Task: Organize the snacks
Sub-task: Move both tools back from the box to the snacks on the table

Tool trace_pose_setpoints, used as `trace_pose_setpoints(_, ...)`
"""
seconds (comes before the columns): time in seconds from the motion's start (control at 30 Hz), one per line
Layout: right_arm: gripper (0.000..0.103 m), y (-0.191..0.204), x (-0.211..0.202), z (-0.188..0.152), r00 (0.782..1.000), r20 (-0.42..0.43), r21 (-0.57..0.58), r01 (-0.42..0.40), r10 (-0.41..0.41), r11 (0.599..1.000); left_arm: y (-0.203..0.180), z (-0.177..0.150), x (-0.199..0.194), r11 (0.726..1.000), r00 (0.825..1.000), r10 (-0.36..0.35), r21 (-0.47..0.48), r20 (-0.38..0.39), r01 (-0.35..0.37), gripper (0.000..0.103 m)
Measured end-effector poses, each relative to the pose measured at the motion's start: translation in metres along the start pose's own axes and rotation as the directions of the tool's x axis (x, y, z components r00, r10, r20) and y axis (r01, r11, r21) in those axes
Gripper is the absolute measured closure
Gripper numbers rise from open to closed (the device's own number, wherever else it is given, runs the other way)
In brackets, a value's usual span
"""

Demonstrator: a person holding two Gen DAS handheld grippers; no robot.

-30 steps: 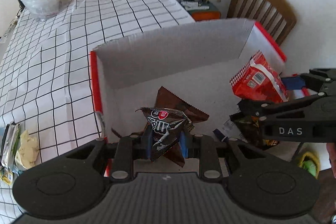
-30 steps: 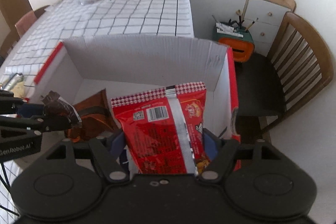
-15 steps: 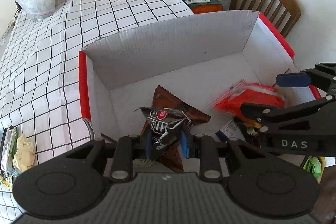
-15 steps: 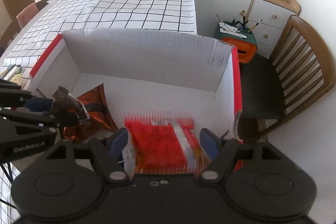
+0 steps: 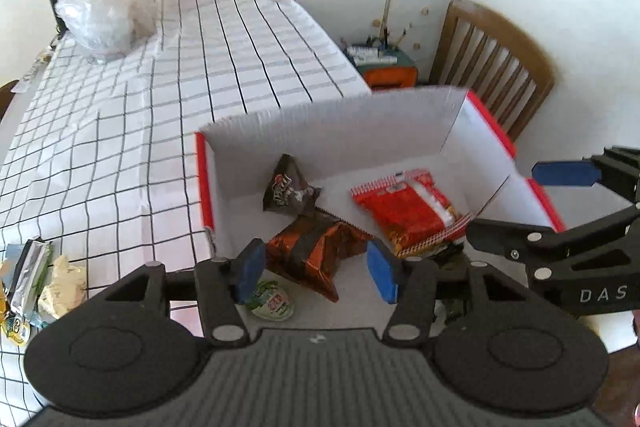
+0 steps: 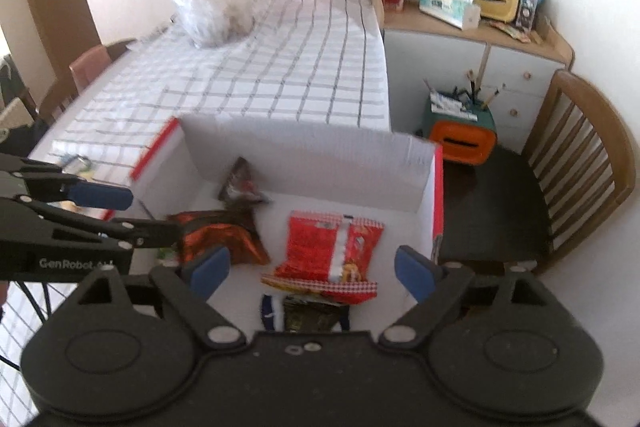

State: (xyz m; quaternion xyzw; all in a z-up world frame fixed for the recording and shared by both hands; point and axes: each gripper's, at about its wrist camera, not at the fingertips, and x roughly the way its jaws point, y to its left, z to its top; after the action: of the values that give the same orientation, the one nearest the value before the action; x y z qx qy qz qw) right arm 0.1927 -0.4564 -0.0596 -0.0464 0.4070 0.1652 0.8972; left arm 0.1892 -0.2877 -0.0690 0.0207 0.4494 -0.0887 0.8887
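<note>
Left wrist: hovering over box (image 5: 360, 123), left gripper (image 5: 316, 269) jaws just opening, empty; dark packet (image 5: 290, 193) lying inside; right gripper (image 6: 312, 273) likewise parting above red packet (image 6: 332, 247)

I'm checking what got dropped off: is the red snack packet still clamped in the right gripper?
No: the red snack packet lies flat on the box floor, clear of the open right gripper.

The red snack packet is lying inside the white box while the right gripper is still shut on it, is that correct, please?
Not quite: the red snack packet does lie inside the white box, but the right gripper is open, its jaws just widened and clear of it, as the right wrist view shows.
</note>
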Motion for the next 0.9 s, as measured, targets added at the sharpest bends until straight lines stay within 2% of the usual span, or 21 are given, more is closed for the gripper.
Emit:
trace_pose_setpoints(0.17,0.010,0.010,-0.025,0.001,0.998,0.051,0.007,-0.032,0.032,0.999,0.007,-0.006,-0.033,1.000,0.998,-0.010,-0.014,0.069,0.011,0.047)
trace_pose_setpoints(0.43,0.004,0.042,-0.052,0.002,0.992,0.100,0.009,-0.076,0.075,0.997,0.038,-0.024,-0.079,0.998,0.988,-0.012,-0.059,0.155,0.021,0.039)
trace_pose_setpoints(0.6,0.002,0.072,-0.058,0.003,0.989,0.106,-0.009,-0.099,0.099,0.995,0.072,-0.040,-0.101,0.995,0.980,0.023,-0.100,0.199,-0.003,0.033)
trace_pose_setpoints(0.7,0.001,0.095,-0.056,0.004,0.989,0.103,-0.015,-0.104,0.105,0.994,0.096,-0.050,-0.111,0.992,0.973,0.053,-0.119,0.223,-0.027,0.025)
trace_pose_setpoints(0.9,0.000,0.142,-0.044,0.008,0.986,0.101,0.004,-0.137,0.136,0.991,0.150,-0.068,-0.123,0.988,0.973,0.071,-0.153,0.219,-0.037,0.021)
